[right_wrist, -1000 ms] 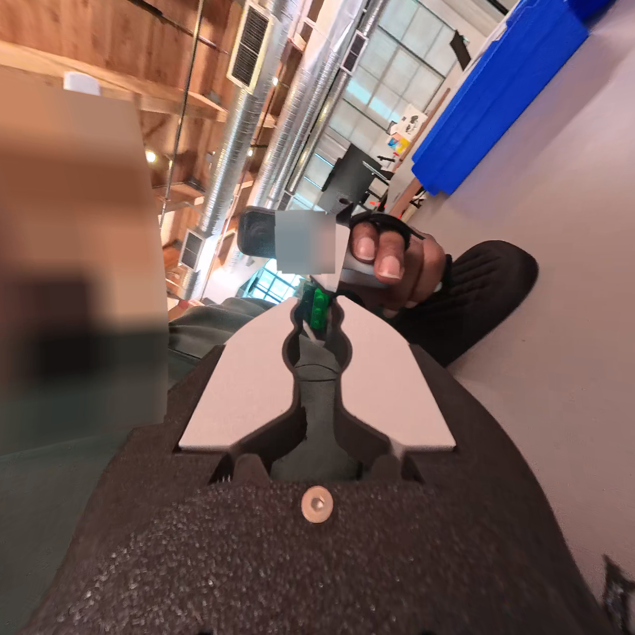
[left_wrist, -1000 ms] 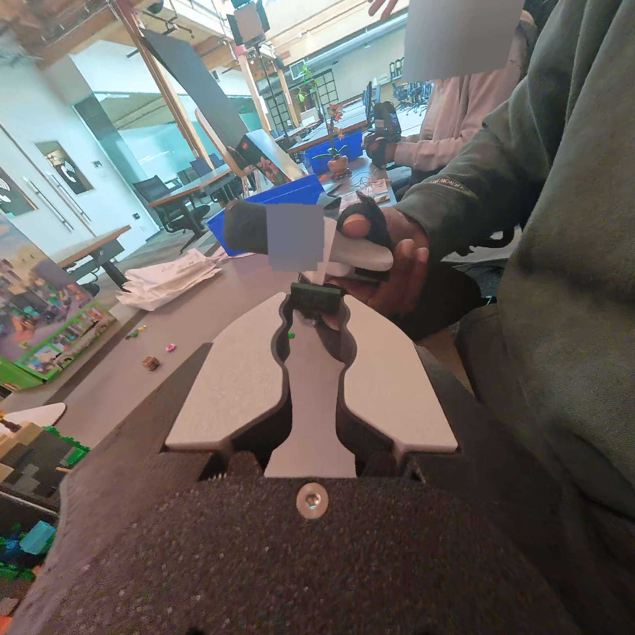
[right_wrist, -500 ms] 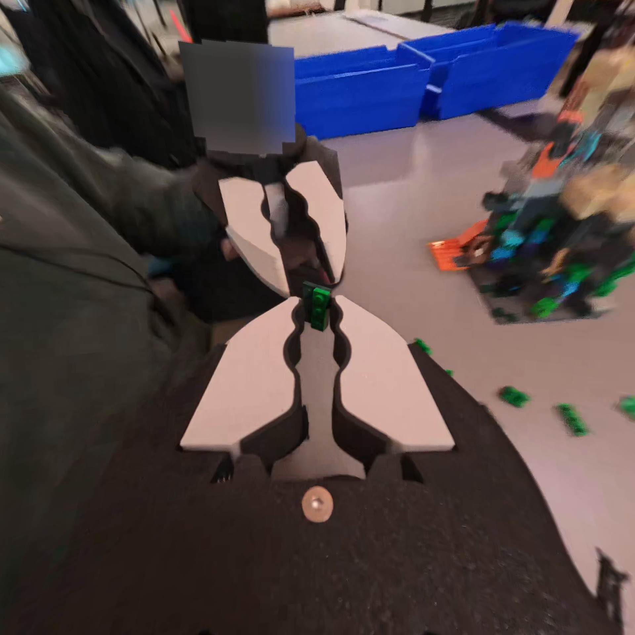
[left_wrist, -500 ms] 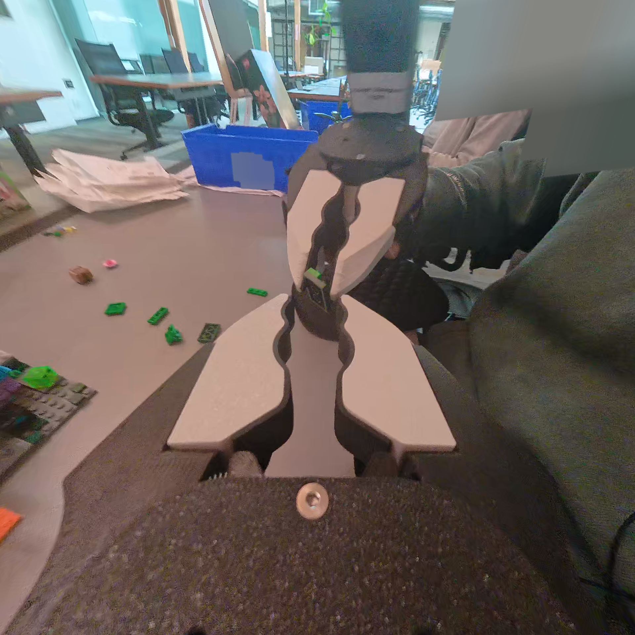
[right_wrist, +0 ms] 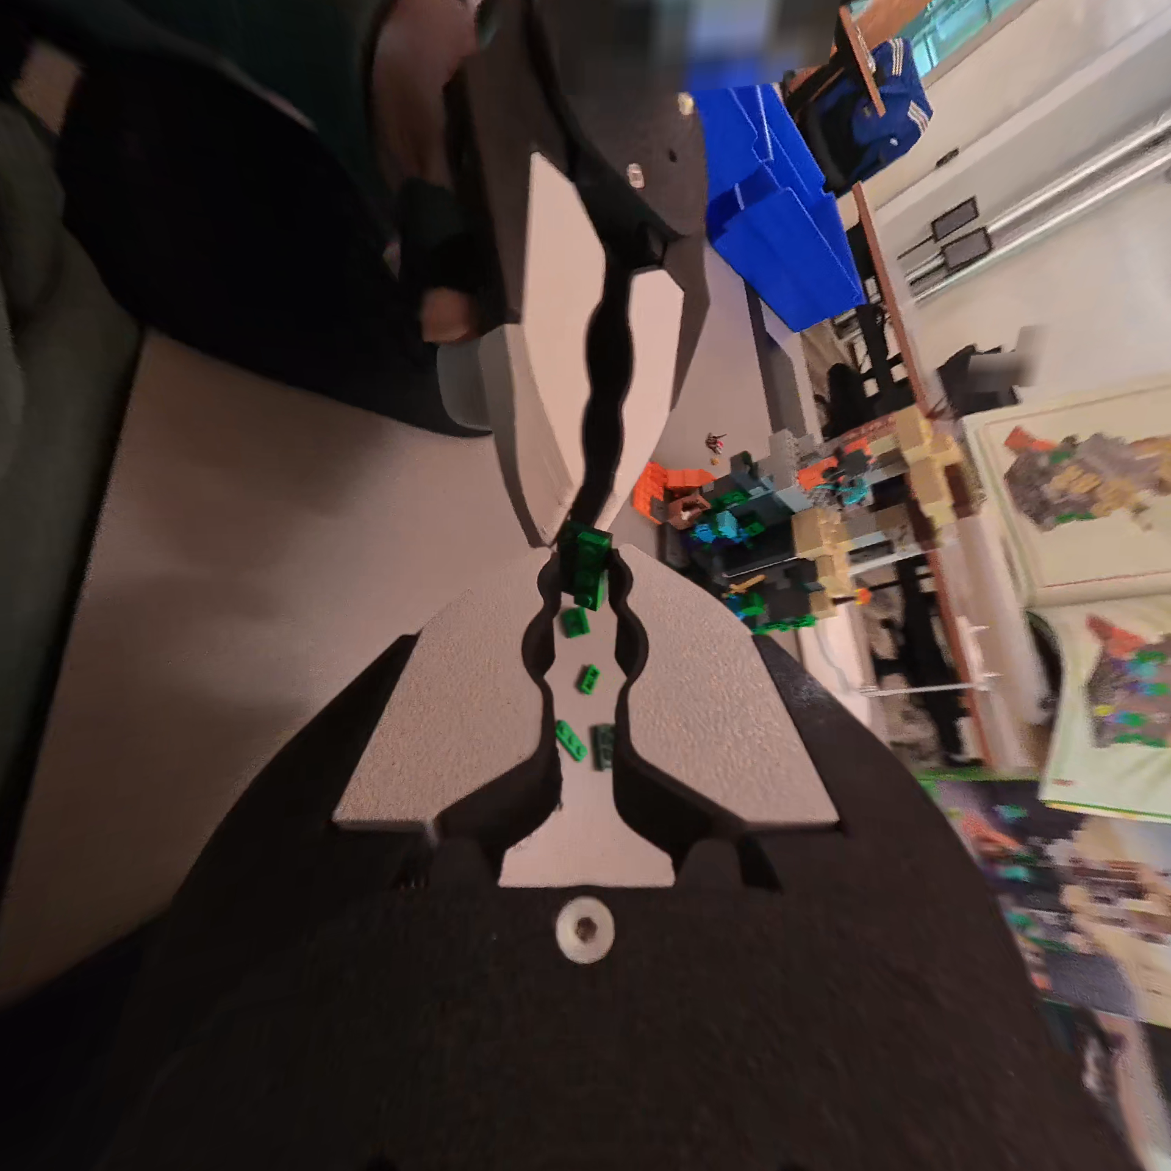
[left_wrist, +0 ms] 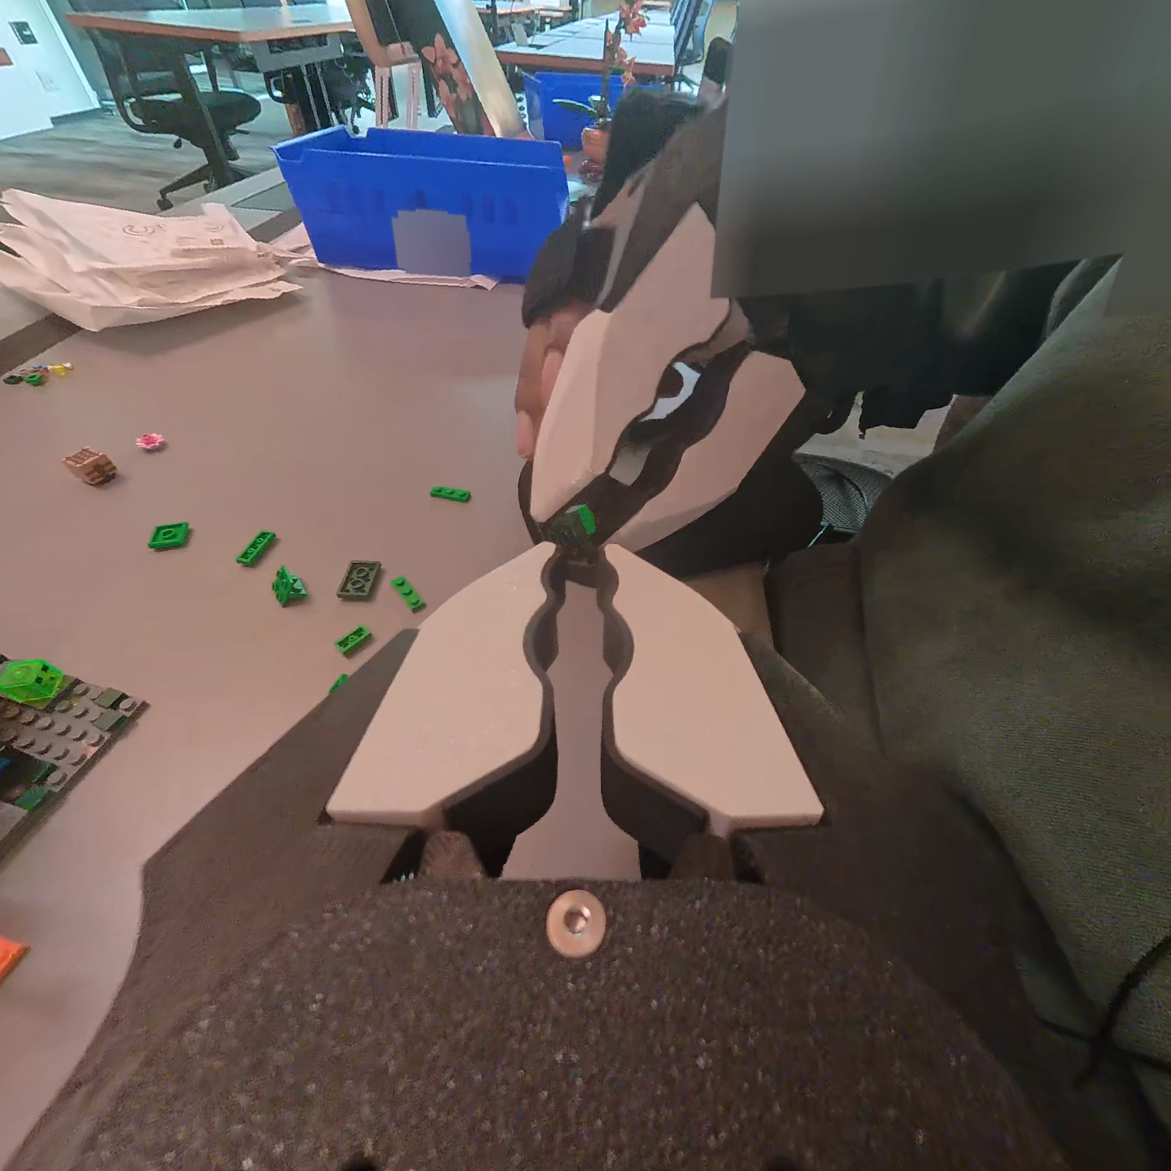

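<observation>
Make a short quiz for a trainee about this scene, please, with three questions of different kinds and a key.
1. True or false: the left gripper, shut on a dark green piece, meets the right gripper, shut on a green plate, tip to tip.
2. The loose pieces on the table are mostly: A red, B green, C yellow.
3. In the left wrist view, what lies left of the blue bin?
Key: 1 true; 2 B; 3 white papers.
</observation>
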The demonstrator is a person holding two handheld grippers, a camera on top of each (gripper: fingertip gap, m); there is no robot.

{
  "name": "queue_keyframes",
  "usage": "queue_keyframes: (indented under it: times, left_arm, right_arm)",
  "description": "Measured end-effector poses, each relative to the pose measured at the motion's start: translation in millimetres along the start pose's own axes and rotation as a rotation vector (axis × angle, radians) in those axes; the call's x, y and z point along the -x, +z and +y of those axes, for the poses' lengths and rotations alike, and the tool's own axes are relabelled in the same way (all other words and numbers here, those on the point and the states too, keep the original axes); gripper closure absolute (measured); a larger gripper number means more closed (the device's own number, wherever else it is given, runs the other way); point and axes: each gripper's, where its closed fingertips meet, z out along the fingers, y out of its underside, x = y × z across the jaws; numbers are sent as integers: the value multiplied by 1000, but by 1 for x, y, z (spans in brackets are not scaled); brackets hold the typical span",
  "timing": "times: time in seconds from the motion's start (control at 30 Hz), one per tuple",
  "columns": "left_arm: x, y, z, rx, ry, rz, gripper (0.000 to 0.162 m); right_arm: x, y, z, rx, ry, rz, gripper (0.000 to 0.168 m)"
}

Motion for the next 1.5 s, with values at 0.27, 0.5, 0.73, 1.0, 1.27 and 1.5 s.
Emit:
queue_keyframes:
  times: [0.27,0.5,0.73,1.0,1.27,1.5]
  left_arm:
    - [6,0,4,48,62,-82,157]
    - [10,-1,6,82,-11,-79,157]
    - [10,-1,8,72,-280,28,157]
    - [2,-4,10,96,-329,98,157]
    - [13,0,14,115,-326,66,157]
    - [15,3,39,210,-259,29,158]
  right_arm:
    - [1,4,3,79,-98,43,154]
    - [-2,3,4,34,-6,38,156]
    - [0,5,4,85,-243,156,159]
    - [4,4,-1,75,-149,80,162]
    - [-1,9,11,87,-35,72,163]
    - [3,4,26,89,62,-14,167]
